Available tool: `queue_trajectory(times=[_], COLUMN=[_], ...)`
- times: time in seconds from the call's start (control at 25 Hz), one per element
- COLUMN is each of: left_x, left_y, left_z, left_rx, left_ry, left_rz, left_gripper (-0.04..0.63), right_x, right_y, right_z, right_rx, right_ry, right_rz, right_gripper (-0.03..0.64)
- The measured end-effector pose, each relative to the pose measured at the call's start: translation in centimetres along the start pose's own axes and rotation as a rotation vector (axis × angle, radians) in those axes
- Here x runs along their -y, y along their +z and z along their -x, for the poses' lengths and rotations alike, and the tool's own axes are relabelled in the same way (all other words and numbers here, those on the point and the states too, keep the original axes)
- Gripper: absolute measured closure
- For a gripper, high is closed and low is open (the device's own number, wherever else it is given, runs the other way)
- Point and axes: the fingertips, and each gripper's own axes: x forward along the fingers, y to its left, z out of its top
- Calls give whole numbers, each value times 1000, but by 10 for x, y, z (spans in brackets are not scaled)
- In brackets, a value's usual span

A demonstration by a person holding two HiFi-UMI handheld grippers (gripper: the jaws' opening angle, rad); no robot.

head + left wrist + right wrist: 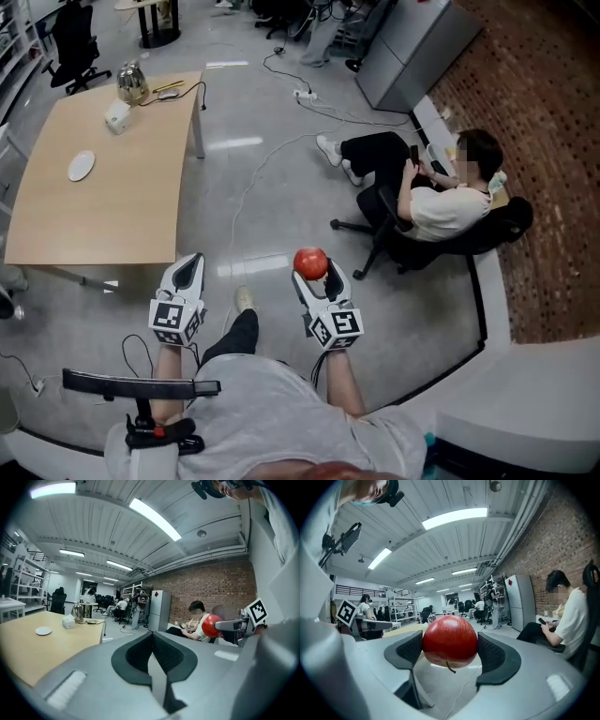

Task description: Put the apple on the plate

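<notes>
Right tongs (314,277) pinch round glossy red apple (450,641) at its widest girth, midair, well apart from small white plate (82,166) on tan wooden bench (112,211) | left tongs (151,656) pressed together, empty | apple judged firm, slick, bruisable: moderate squeeze.

The head camera is looking steeply down from above the person, taking in the left tool (190,267) and right tool (312,270) near, the counter (122,206) far left and a seated person (441,202) far right. The left tool's camera is riding just behind its jaws, facing level across the room. The right one is tilting up toward the ceiling, the apple (450,641) close before it. All three are catching the seated person, and each tool camera is catching the other tool.
</notes>
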Motion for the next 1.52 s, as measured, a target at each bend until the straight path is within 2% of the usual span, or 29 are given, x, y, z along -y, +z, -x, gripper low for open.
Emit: queue_trajectory(times=[0.2, 0.44, 0.84, 1.04, 1.2, 1.52], left_x=[-12, -46, -80, -112, -146, -233], left_y=[6, 7, 54, 62, 56, 19], left_z=[-68, -134, -167, -162, -142, -67], left_rx=[-5, -9, 10, 33, 48, 79], left_ry=[-29, -17, 68, 162, 266, 513], left_rz=[6, 10, 17, 27, 45, 105], left_gripper=[575, 575, 575, 575, 575, 575], right_x=[34, 61, 72, 53, 24, -81], right_y=[14, 19, 66, 78, 75, 49], right_z=[-47, -125, -189, -231, -267, -351], right_rx=[9, -6, -14, -12, -21, -71], right_ry=[0, 35, 117, 219, 319, 560], right_rz=[-15, -12, 1, 25, 41, 104], right_gripper=[245, 245, 245, 245, 245, 245])
